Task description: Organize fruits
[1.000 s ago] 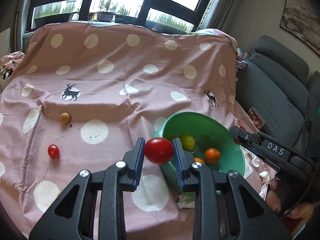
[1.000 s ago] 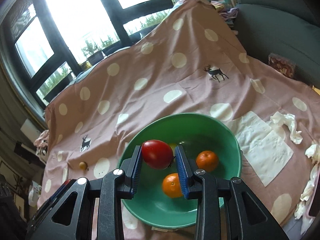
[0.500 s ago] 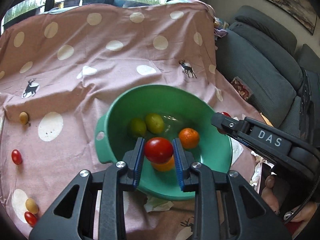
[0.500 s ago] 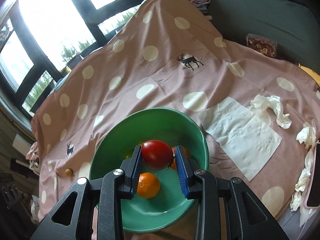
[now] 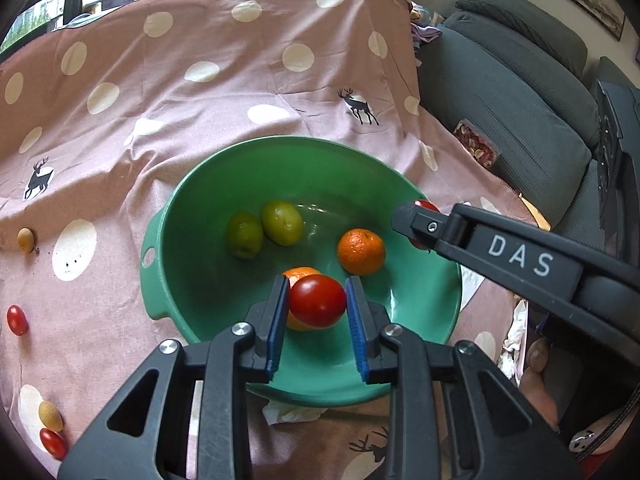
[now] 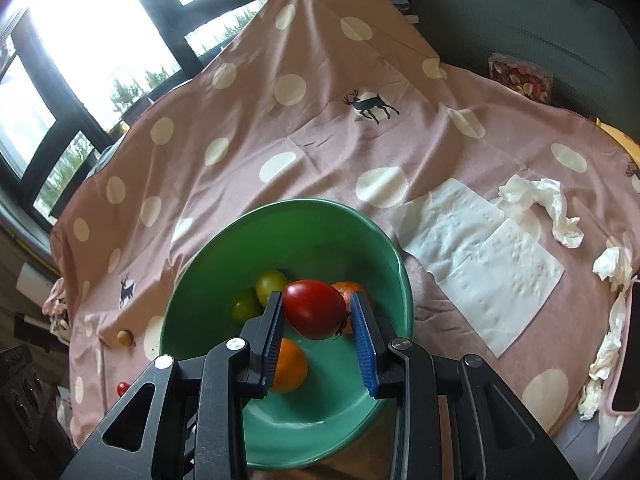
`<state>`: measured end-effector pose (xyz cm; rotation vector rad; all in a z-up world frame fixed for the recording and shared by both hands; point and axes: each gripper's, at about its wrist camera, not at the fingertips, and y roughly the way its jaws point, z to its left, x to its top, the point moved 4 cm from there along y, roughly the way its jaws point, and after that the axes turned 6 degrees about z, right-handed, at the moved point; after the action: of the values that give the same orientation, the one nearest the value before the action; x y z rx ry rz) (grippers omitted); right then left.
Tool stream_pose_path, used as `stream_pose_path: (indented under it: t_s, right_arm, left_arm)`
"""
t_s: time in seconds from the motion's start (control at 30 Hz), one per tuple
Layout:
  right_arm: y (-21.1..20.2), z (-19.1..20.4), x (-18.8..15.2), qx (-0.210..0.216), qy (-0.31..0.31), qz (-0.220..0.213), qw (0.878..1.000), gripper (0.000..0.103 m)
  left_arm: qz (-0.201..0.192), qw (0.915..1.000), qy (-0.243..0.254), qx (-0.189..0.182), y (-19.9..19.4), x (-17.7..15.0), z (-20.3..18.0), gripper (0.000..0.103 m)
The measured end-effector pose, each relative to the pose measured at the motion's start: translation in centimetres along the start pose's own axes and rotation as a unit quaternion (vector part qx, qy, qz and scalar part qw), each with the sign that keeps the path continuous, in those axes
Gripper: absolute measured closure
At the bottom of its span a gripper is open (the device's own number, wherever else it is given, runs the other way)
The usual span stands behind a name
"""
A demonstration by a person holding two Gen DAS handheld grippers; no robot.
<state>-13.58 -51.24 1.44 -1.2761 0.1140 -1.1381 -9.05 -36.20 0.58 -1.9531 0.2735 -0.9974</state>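
Spread across the whole surface: pink polka-dot cloth with deer prints, grey sofa alongside. Flattened on the cloth to the right of the bowl: white paper napkins, crumpled tissues near them. Set near the front edge of the cloth: green bowl, holding two oranges and two green fruits. Poised above the bowl's near side: left gripper, clamped on a red tomato between blue pads. Reaching over the right rim: right gripper, likewise closed around a second red tomato. Scattered loose on the cloth left of the bowl: small red cherry tomatoes and yellowish fruits, well apart from the bowl.
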Motion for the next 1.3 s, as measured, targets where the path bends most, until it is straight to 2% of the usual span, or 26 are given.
stream_pose_path:
  t_s: [0.23, 0.37, 0.5, 0.53, 0.8, 0.87, 0.93, 1.1, 1.17, 1.3]
  right_arm:
    - [0.5, -0.4, -0.1, -0.010, 0.003, 0.006, 1.000, 0.068]
    - [0.5, -0.4, -0.1, -0.009, 0.006, 0.007, 1.000, 0.068]
    - [0.2, -0.3, 0.0, -0.011, 0.008, 0.000, 1.000, 0.068]
    - [0.1, -0.2, 0.0, -0.009, 0.008, -0.001, 1.000, 0.068]
    - [0.0, 2.3, -0.2, 0.012, -0.020, -0.003, 1.000, 0.062]
    - [-0.2, 3.4, -0.4, 0.018, -0.035, -0.005, 0.999, 0.056]
    - [-0.2, 4.6, -0.7, 0.027, -0.052, -0.005, 0.998, 0.056]
    - [0.0, 7.5, -1.8, 0.040, -0.101, 0.002, 0.994, 0.055]
    - [0.2, 8.7, -2.2, 0.043, -0.119, 0.009, 0.992, 0.055]
    - [0.8, 11.1, -3.4, 0.053, -0.149, 0.024, 0.987, 0.055]
  left_arm:
    - [0.013, 0.9999, -0.007, -0.005, 0.4, -0.2, 0.0, 0.075]
    - [0.001, 0.9999, -0.009, -0.012, -0.1, 0.0, 0.0, 0.074]
    - [-0.013, 0.9998, -0.008, -0.012, -1.6, 0.0, 0.4, 0.052]
    - [-0.018, 0.9998, -0.009, -0.008, -2.2, 0.0, 0.7, 0.049]
    - [-0.047, 0.9961, -0.054, 0.052, -6.9, -0.3, 6.4, 0.039]
    - [-0.052, 0.9934, -0.071, 0.074, -8.2, -0.6, 8.3, 0.039]
    - [-0.061, 0.9902, -0.092, 0.086, -9.6, -0.9, 10.6, 0.038]
    - [-0.087, 0.9738, -0.177, 0.114, -12.1, -2.3, 16.7, 0.034]
    - [-0.086, 0.9695, -0.199, 0.115, -12.7, -2.7, 18.6, 0.034]
    - [-0.078, 0.9595, -0.230, 0.142, -13.1, -3.7, 21.6, 0.034]
